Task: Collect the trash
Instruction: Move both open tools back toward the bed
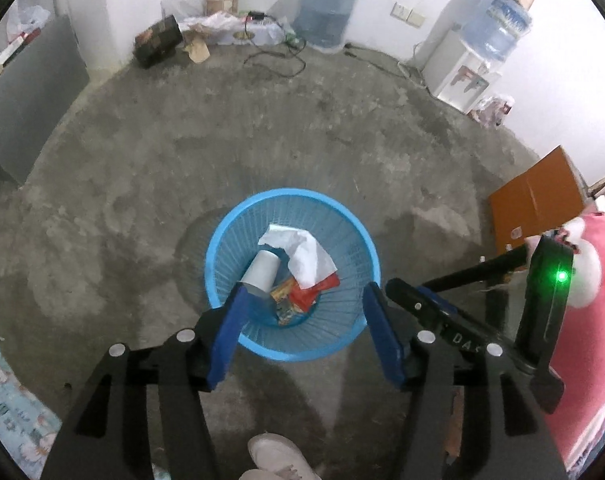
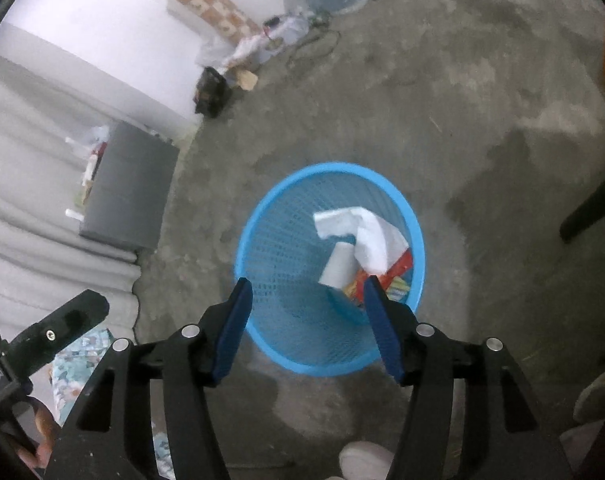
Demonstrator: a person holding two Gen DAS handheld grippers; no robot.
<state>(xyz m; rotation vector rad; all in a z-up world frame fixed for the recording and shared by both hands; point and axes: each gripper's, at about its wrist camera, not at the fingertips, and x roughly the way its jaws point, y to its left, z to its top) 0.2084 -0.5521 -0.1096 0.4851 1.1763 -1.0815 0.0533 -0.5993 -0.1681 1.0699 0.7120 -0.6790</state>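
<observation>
Bare concrete floor (image 1: 262,128) spreads to white walls. Above it the left gripper (image 1: 302,308) hangs with its blue jaws apart and nothing between them, and the right gripper (image 2: 307,304) beside it is likewise parted and empty. Both point down into a blue bin (image 1: 218,248), which stands on the floor just below them. Inside lie a white cup (image 1: 264,268), crumpled paper (image 1: 302,252) and coloured wrappers (image 1: 302,298). A shoe (image 1: 278,460) shows near the bin, a cardboard box (image 1: 538,200) off to the right, and water jugs (image 1: 326,12) by the far wall.
</observation>
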